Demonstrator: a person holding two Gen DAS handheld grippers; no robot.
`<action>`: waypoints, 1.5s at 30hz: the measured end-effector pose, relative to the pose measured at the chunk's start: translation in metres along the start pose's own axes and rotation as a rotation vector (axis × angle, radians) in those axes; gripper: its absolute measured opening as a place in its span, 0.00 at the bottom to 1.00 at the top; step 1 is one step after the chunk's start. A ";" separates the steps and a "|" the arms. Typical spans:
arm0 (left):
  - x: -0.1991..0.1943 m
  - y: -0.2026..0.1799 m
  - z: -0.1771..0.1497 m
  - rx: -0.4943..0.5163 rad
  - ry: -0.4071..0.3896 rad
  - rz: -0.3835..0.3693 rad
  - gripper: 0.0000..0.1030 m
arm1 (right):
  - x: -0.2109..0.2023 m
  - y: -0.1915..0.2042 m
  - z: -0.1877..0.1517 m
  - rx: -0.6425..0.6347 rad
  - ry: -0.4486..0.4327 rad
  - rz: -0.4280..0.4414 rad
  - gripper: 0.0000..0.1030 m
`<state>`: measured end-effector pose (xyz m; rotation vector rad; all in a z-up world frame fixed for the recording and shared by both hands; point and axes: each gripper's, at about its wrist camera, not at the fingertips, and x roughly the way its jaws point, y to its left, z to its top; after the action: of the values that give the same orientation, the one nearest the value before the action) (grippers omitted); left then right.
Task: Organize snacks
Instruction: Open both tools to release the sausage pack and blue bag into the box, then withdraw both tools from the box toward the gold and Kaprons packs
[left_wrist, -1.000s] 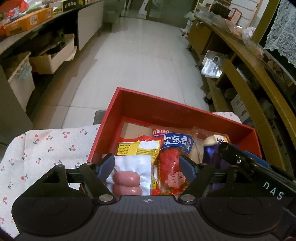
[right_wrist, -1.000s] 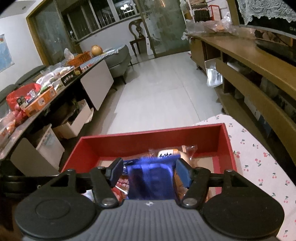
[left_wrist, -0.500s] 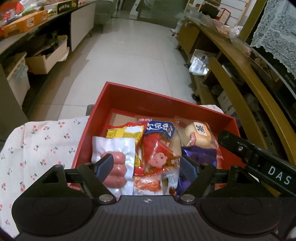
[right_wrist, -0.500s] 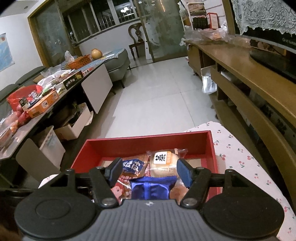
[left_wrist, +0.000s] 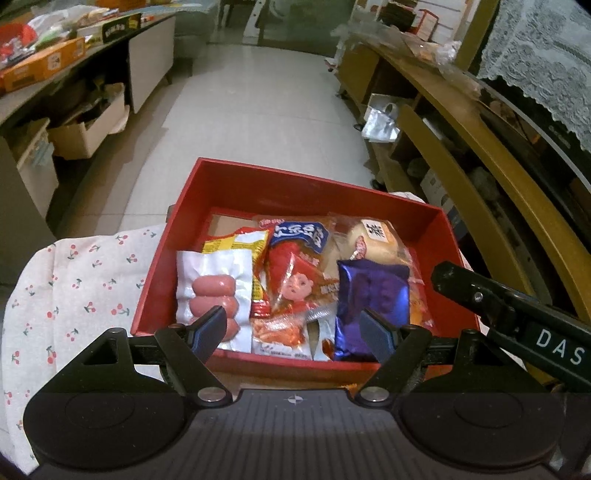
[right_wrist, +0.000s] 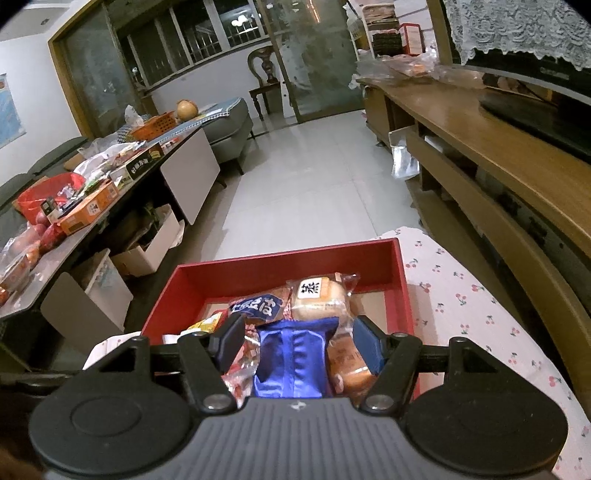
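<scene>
A red box (left_wrist: 236, 192) on a cherry-print cloth holds several snack packs: a white sausage pack (left_wrist: 212, 291), a red pack with a child's face (left_wrist: 295, 291), a bun (left_wrist: 373, 240) and a shiny blue-purple packet (left_wrist: 373, 295). My left gripper (left_wrist: 293, 332) is open and empty above the box's near edge. My right gripper (right_wrist: 299, 341) is open just behind the blue-purple packet (right_wrist: 291, 362), which lies loose in the red box (right_wrist: 280, 258) between the spread fingers. Its arm shows at the right in the left wrist view (left_wrist: 517, 317).
The cherry-print cloth (left_wrist: 81, 280) covers the table on both sides of the box (right_wrist: 480, 314). A wooden TV stand (right_wrist: 498, 177) runs along the right. A cluttered side table (right_wrist: 92, 184) and storage bins stand on the left, with tiled floor beyond.
Both grippers have pulled back and up from the box. The blue-purple packet, earlier between the right fingers, now lies in the box at its right side. The left gripper stays open.
</scene>
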<state>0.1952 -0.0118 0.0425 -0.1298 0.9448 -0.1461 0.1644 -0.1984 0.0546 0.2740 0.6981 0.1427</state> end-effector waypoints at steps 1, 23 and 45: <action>-0.001 -0.002 -0.002 0.007 -0.001 0.002 0.81 | -0.002 -0.001 -0.001 -0.001 0.000 -0.002 0.76; 0.001 -0.038 -0.048 0.135 0.071 0.001 0.82 | -0.033 -0.028 -0.039 -0.043 0.072 -0.060 0.76; 0.049 -0.038 -0.070 0.019 0.217 0.007 0.82 | -0.023 -0.063 -0.073 -0.109 0.267 -0.082 0.76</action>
<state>0.1643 -0.0618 -0.0305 -0.0938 1.1596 -0.1648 0.1020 -0.2486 -0.0031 0.1216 0.9620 0.1400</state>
